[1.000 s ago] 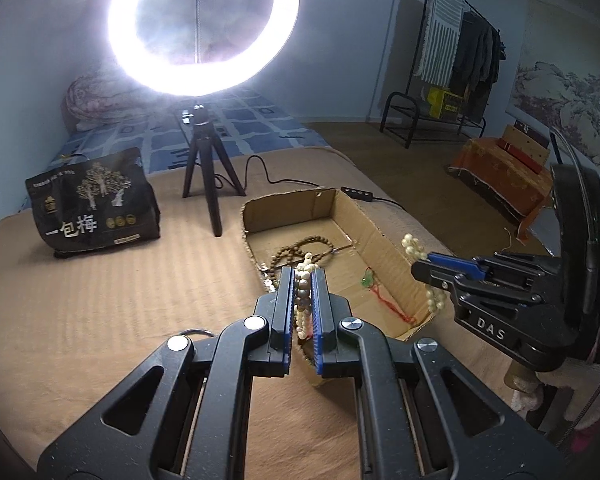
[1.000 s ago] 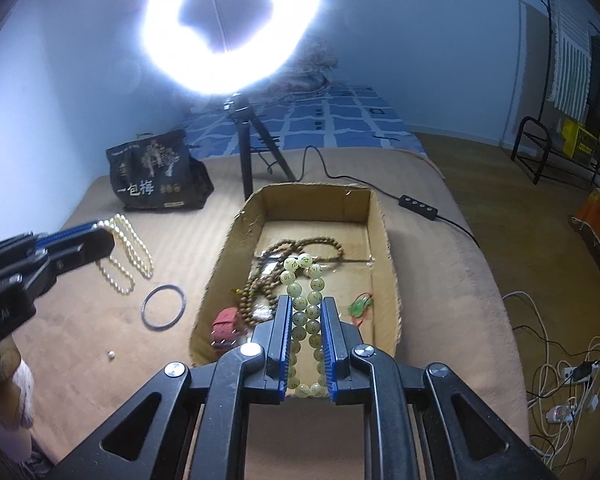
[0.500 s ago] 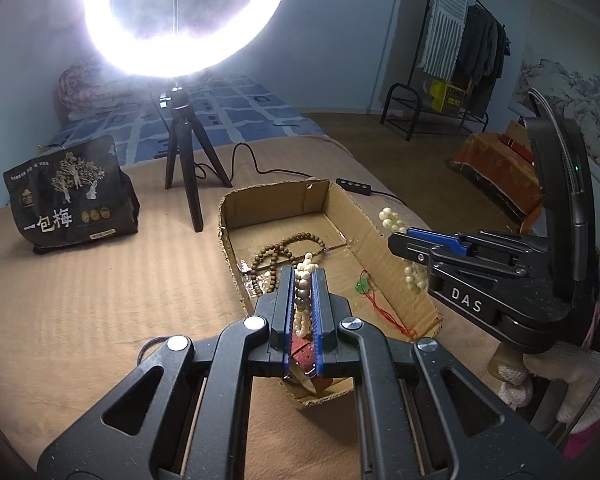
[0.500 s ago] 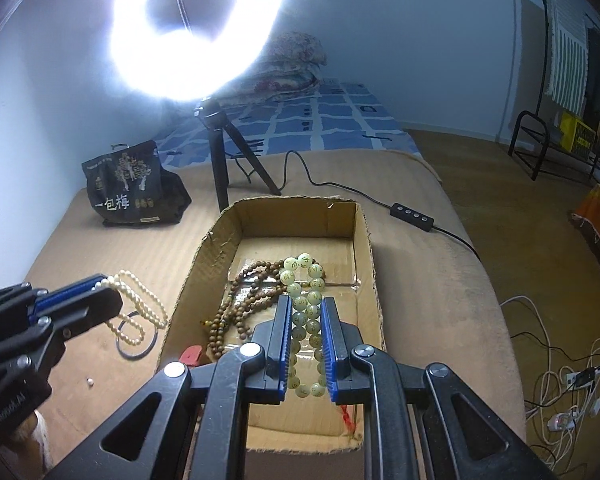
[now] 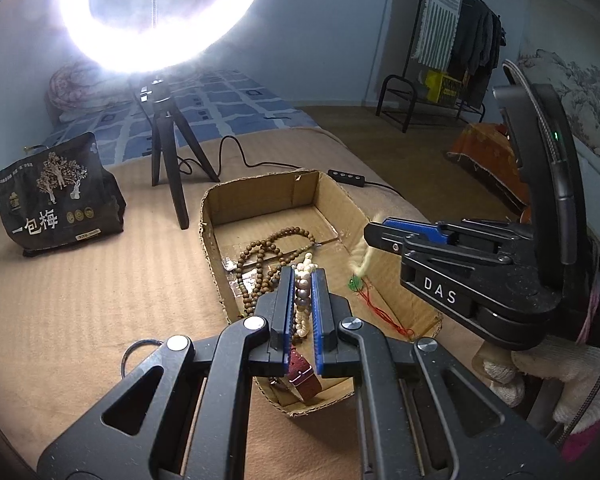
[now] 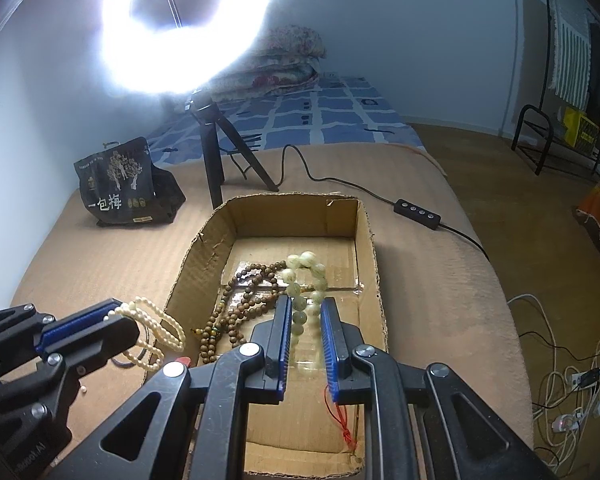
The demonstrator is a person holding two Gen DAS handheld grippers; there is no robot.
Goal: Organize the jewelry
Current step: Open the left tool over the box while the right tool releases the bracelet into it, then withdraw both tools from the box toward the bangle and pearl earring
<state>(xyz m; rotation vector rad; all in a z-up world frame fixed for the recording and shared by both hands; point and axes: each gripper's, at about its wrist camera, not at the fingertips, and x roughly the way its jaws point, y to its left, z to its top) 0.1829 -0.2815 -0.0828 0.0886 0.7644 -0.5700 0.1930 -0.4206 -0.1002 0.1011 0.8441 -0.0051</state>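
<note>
- Two bead strings hang over the cardboard box [image 6: 366,240]: a cream pearl strand [image 5: 303,304] clamped in the left tool [image 5: 302,300], and a pale green bracelet [image 6: 306,280] clamped in the right tool [image 6: 305,330].
- Brown wooden beads [image 6: 240,300] lie inside the box.
- Box sits on a tan bed [image 5: 80,280], near a ring light [image 5: 160,16] and a black bag [image 5: 56,196].

The left wrist view looks forward along its own fingers, close above the near end of the cardboard box [image 5: 332,200], the right gripper [image 5: 374,234] entering at the right edge; the right wrist view faces the same way over the box [image 6: 364,240], the left gripper [image 6: 128,320] at lower left; both share the ring light [image 5: 160,16] at the top of the frame.
</note>
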